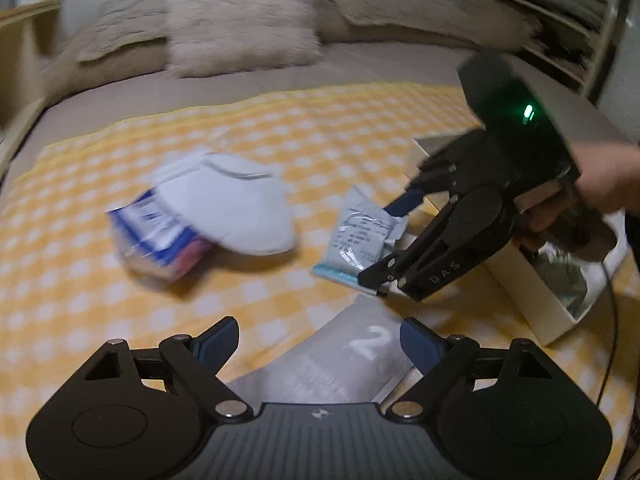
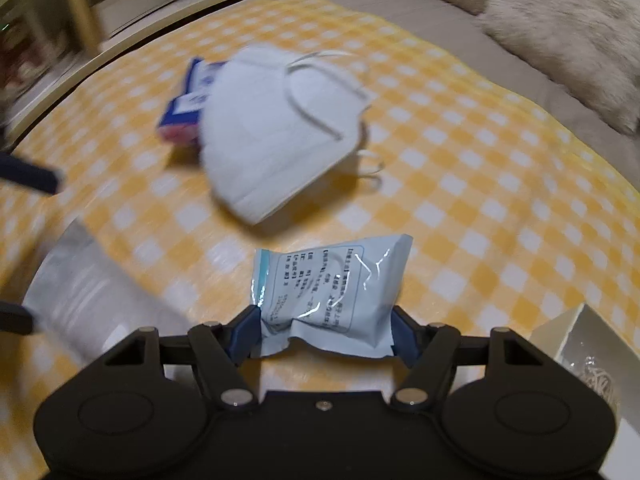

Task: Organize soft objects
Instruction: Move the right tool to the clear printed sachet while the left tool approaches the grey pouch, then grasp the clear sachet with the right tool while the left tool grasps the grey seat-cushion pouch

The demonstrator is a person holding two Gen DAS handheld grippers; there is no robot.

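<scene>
My right gripper has a pale blue printed packet between its blue pads, which press on both crumpled edges; the left wrist view shows this gripper low over the cloth, a hand behind it. My left gripper stands open above a silvery packet marked "2", which lies flat between the fingers untouched. A white folded face mask rests further off, partly on a blue and white pack.
Everything lies on a yellow checked cloth spread over a bed. An open white box holding silvery wrappers sits at the right by the right gripper. Fluffy pillows line the far side, and shelves stand beyond the bed.
</scene>
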